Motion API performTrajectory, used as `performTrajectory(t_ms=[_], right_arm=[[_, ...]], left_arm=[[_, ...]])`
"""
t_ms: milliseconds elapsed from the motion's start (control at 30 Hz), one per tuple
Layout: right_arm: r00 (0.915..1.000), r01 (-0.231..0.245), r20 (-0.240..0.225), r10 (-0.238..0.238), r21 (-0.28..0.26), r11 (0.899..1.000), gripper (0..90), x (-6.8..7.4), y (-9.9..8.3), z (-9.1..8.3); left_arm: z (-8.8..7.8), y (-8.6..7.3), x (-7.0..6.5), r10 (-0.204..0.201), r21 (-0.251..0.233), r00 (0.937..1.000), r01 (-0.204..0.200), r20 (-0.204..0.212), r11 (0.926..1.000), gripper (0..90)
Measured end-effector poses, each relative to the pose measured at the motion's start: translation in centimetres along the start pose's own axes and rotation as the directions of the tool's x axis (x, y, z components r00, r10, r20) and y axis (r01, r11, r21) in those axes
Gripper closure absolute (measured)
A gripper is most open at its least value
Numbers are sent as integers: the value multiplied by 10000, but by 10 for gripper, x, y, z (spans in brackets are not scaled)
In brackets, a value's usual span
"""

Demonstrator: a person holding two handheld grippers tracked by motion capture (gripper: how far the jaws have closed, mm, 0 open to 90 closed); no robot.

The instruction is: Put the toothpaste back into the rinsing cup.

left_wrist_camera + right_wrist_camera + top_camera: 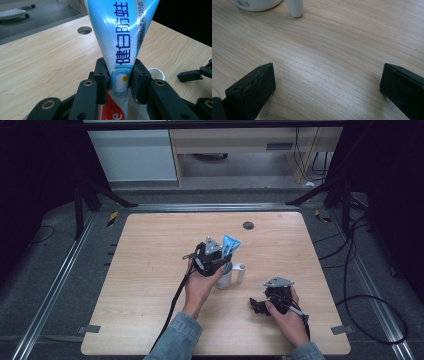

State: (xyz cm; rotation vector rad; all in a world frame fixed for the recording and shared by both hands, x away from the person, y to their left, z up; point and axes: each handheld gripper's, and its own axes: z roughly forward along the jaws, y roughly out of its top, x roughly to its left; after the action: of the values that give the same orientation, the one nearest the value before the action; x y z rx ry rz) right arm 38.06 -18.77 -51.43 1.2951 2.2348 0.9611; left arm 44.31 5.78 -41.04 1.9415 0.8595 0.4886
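Observation:
A light blue toothpaste tube (231,244) (122,37) with dark blue lettering stands upright, crimped end up. My left gripper (220,261) (120,82) is shut on its lower part, both pads pressing its sides. Its lower end goes down beside or into a white cup (225,276) (155,73) with a handle (241,272); the contact is hidden. My right gripper (257,306) (327,87) rests low over the wooden table (150,270) at the front right, jaws wide open with bare wood between them. The cup (257,5) and its handle (295,8) lie ahead of it.
A round cable hole (248,225) (84,30) sits near the table's far edge. Cables trail from both grippers toward the front edge. Dark floor, metal rails and stand legs surround the table; pale cabinets stand behind it.

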Motion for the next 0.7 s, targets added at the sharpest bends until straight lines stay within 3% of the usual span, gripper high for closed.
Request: performTrajectory(t_ms=[233,467,533,700], right_arm=[[10000,0,-4,0,1,10000,4,0,0,0],[10000,0,5,0,12,10000,4,0,0,0],[10000,-1,5,1,11,10000,4,0,0,0],[10000,1,4,-1,10,10000,4,0,0,0]], left_arm=[[0,0,0,-26,-7,10000,26,53,10000,629],[-2,0,1,-37,-54,10000,37,-47,10000,446],[-3,0,2,-30,-34,10000,30,-46,10000,352],[-5,0,5,-136,-33,9998,137,118,9999,306]])
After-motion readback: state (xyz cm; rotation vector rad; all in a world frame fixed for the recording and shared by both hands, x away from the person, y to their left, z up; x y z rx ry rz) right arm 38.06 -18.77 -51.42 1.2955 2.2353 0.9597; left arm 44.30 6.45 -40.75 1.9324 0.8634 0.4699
